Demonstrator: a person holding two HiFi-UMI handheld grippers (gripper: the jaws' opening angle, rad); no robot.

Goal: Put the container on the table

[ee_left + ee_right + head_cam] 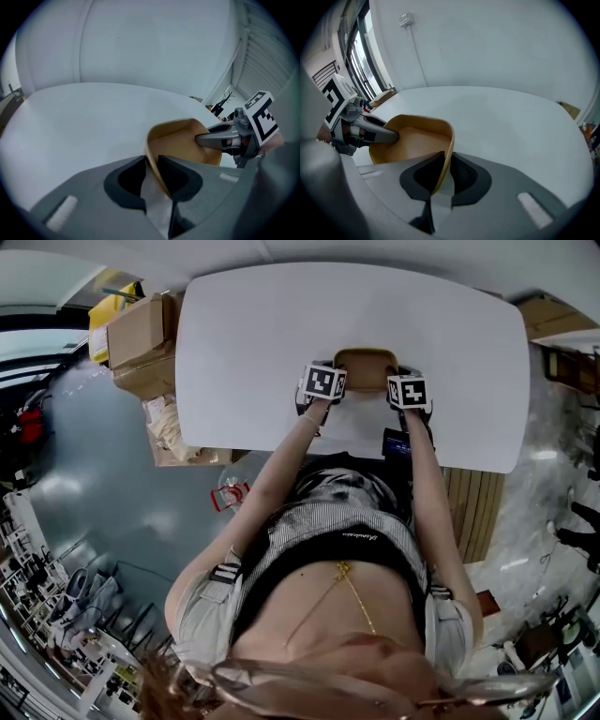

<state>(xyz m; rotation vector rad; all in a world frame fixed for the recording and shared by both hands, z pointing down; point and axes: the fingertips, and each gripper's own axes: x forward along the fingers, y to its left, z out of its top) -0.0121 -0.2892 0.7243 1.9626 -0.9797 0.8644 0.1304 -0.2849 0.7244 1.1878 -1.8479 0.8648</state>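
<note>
A tan open-topped container (366, 364) is over the near part of the white table (272, 324), held between both grippers. My left gripper (330, 401) is shut on the container's left wall (153, 154), its jaws pinching the rim on either side. On the opposite wall (446, 150) my right gripper (405, 407) is shut the same way. Each gripper view shows the other gripper across the container: the right gripper (202, 139) and the left gripper (391, 136). The container (410, 143) looks empty inside. Whether its base touches the table I cannot tell.
Cardboard boxes (141, 338) are stacked off the table's left end, and another box (551, 315) stands at the far right. A slatted wooden piece (473, 512) is beside the person's right arm. The white tabletop (93, 117) spreads wide beyond the container.
</note>
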